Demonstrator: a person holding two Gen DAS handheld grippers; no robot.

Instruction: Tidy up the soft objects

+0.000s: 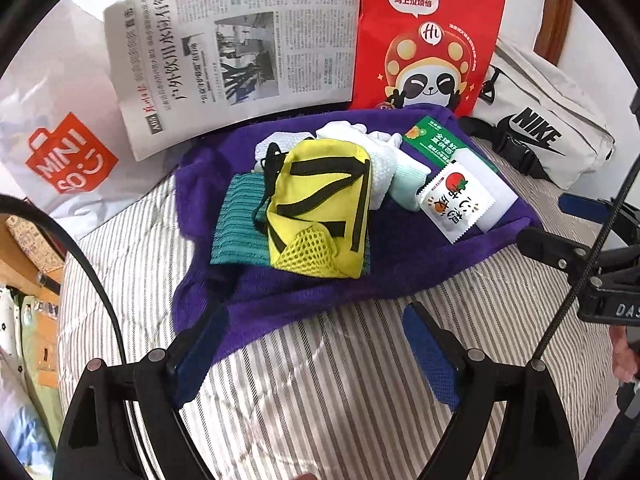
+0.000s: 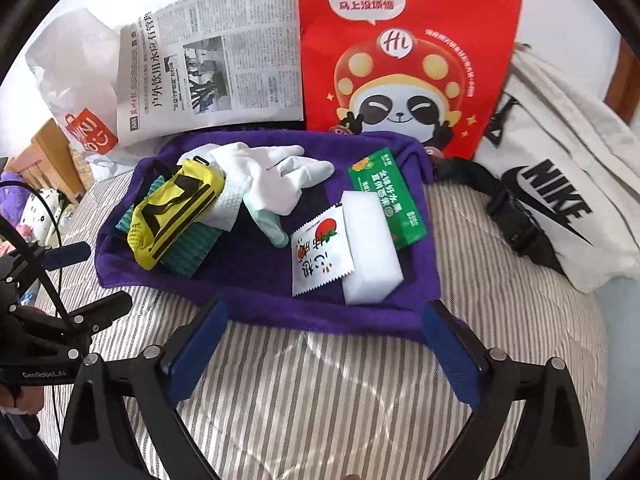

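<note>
The teal cloth (image 1: 236,220) is largely covered by the yellow pouch (image 1: 320,208). The newspaper (image 2: 212,68) print is too small to be read, and the red bag (image 2: 404,52) is cut off at the top edge.

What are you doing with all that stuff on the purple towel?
A person is tidying soft things on a striped bed with a gripper in each hand. Right now both the left gripper and the right gripper are open and empty, hovering at the near edge of the purple towel. Piled on the towel are a yellow pouch, white gloves, a white sponge block, a snack packet and a green packet. Nothing is being held.
</note>
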